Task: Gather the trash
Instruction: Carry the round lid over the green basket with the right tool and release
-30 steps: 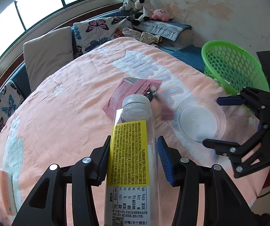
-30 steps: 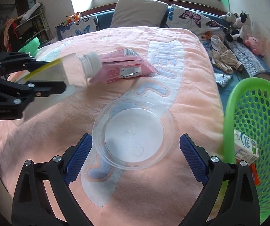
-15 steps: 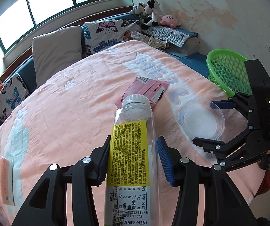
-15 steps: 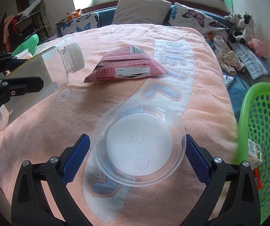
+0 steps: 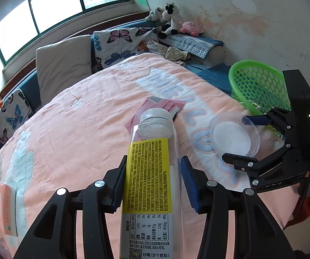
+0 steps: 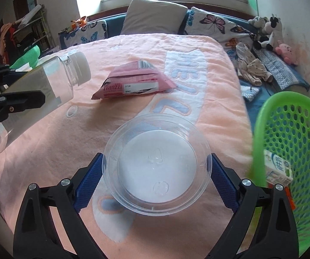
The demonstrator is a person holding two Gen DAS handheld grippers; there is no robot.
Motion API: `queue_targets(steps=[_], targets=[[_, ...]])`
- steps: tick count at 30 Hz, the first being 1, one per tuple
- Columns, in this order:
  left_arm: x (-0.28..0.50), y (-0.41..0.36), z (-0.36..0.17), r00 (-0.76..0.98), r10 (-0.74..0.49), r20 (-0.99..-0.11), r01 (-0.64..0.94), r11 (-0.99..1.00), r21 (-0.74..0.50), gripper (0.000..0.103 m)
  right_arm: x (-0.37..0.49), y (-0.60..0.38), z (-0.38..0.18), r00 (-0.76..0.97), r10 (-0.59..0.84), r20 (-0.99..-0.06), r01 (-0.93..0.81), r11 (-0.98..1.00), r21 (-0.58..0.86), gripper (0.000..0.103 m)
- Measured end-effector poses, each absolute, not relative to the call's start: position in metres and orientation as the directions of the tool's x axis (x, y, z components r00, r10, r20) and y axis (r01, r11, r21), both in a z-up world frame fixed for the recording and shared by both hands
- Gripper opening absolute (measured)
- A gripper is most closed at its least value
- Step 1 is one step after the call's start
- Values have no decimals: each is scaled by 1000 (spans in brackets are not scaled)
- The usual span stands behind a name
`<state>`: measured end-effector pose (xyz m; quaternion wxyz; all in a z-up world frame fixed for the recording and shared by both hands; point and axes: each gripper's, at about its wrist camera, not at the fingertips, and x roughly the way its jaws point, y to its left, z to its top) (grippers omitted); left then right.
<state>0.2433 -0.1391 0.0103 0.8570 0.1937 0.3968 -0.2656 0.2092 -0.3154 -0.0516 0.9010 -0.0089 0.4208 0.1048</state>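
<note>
My left gripper (image 5: pixel 152 183) is shut on a clear plastic bottle (image 5: pixel 152 151) with a yellow label and white cap, held above the pink bed cover; the bottle also shows in the right wrist view (image 6: pixel 36 97). My right gripper (image 6: pixel 156 174) has its blue pads against both sides of a clear round plastic lid (image 6: pixel 156 170), which is lifted off the cover; the lid also shows in the left wrist view (image 5: pixel 234 137). A pink snack wrapper (image 6: pixel 133 82) lies on the cover beyond both grippers.
A green mesh basket (image 6: pixel 295 151) stands at the bed's right side with a small carton (image 6: pixel 278 169) inside. Pillows (image 6: pixel 152 17) and plush toys (image 6: pixel 269 30) line the far edge. A tissue pack (image 5: pixel 1 207) lies at the left.
My right gripper closed in on the clear lid and lifted it off the cover. My left gripper rose and pulled back with the bottle still held.
</note>
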Motion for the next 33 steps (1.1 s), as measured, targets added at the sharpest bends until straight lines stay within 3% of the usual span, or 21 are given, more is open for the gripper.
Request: queue_targets(steps=[33], targets=[[226,-322,31,464,-435,-772,756,648,89,47,159,-494,-25,670,-66,-739,135,990,34,94]])
